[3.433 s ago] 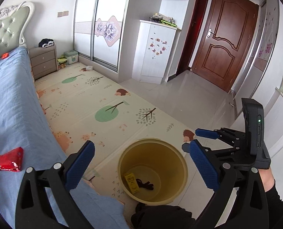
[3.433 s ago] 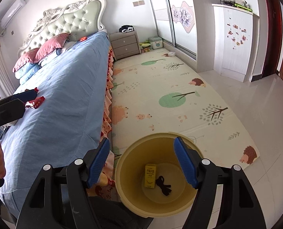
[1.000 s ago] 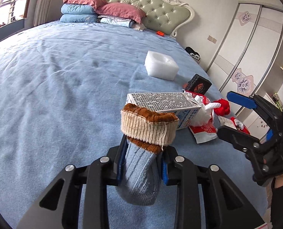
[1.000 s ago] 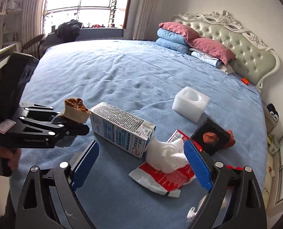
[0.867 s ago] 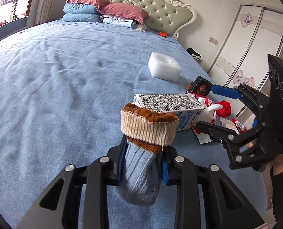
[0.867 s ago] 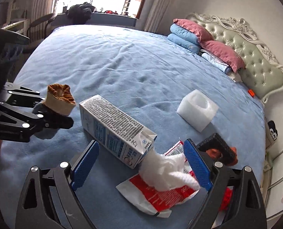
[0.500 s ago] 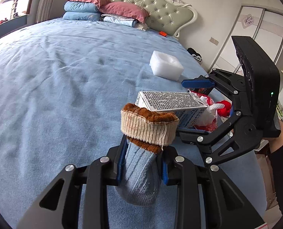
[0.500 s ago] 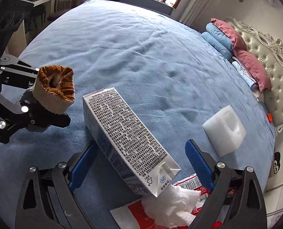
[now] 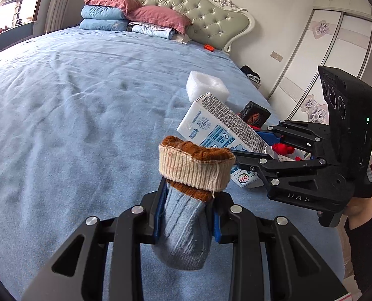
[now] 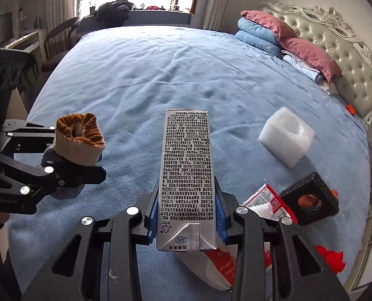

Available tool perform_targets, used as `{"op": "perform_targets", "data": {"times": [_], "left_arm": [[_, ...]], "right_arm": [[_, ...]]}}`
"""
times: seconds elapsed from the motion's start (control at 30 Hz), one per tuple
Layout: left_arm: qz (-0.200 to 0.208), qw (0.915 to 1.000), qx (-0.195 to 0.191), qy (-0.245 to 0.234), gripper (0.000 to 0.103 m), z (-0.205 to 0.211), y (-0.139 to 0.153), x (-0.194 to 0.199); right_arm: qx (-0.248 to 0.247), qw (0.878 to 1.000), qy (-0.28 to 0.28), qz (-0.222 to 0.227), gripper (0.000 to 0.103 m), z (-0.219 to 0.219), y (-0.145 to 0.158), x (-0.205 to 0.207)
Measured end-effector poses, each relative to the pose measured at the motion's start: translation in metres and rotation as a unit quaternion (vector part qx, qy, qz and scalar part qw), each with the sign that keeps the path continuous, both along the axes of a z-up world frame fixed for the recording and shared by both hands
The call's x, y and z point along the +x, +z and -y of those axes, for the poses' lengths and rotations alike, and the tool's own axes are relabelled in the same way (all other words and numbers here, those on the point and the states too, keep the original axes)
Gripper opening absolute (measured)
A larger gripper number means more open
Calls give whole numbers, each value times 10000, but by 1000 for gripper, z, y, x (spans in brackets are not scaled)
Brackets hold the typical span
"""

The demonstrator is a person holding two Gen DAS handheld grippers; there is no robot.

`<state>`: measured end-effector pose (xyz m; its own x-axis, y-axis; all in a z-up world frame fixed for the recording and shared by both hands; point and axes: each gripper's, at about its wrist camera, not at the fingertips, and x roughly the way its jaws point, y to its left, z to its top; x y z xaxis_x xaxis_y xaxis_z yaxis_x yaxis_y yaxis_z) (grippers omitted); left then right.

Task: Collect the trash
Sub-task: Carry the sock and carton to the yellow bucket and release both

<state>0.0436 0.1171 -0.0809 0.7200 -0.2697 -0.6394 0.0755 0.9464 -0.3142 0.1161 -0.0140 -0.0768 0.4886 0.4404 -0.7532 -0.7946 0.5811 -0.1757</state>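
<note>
The left gripper pinches a blue knitted sock with a brown and cream cuff; the right gripper is closing, its blue pads against the sides of a printed white milk carton tilted up off the blue bedspread; beyond lie a red and white wrapper, a black foam block and a white foam block; pink and blue pillows sit farthest.

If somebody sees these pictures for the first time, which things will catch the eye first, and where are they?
First, the milk carton, low in the middle of the right wrist view, with the right claw closing on its sides. Next, the rolled sock with its brown and cream cuff, gripped in the left claw just to the carton's left. Behind them on the blue bed lie a white foam block and a black foam block.
</note>
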Motion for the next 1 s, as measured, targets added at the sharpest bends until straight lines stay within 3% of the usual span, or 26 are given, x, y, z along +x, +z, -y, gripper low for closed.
{"op": "perform_targets", "data": {"times": [0.27,0.57,0.8,1.0], "left_arm": [[165,9990,115,-402,30,45,22,-8],[165,9888,102,-1480,30,154,30,-6],[29,9685,107,-2486,30,267,24,-1],[-297,9402,70,-3391,30,371,7,-10]], "right_arm": [[869,9934,-727,152,36,78,35,-37],[1406,9756,-1658,309,36,200,52,-94],[1753,9465,-2655,546,36,320,53,-144],[1801,9146,-3566,622,36,409,34,-188]]}}
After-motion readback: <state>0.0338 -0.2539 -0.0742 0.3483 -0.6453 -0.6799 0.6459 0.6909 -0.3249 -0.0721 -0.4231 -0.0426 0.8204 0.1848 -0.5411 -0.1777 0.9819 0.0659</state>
